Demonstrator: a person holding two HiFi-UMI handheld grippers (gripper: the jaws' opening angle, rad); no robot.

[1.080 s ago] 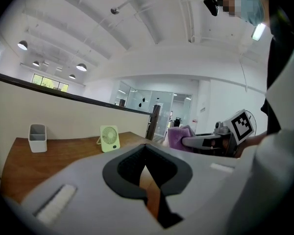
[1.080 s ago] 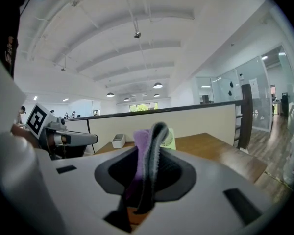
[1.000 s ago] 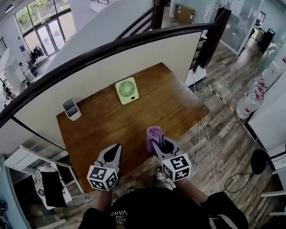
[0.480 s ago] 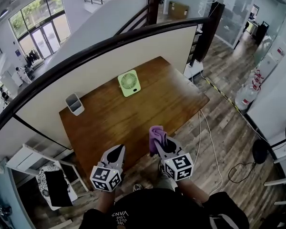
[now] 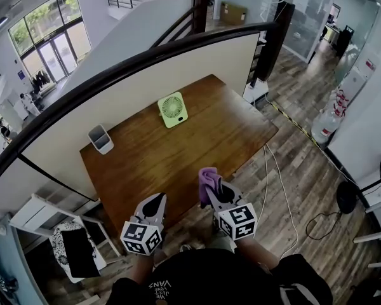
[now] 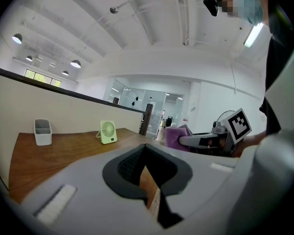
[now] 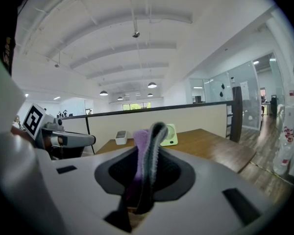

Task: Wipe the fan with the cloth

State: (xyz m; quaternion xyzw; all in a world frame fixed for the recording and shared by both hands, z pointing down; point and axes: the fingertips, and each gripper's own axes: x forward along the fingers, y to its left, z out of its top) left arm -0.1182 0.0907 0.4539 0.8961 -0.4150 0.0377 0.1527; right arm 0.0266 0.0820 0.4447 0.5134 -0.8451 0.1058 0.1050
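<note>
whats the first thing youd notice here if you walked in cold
The purple cloth pinched in the right tool, by the near edge of the wooden table, stands out first. Next comes the small green fan, upright at the table's far edge, well apart from both tools. The left tool is shut and empty beside the right one.

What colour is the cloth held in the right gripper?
Purple. The cloth shows best in the head view.

Open tabletop point(image 5: 178, 164) leads to fan point(image 5: 173, 110).
</note>
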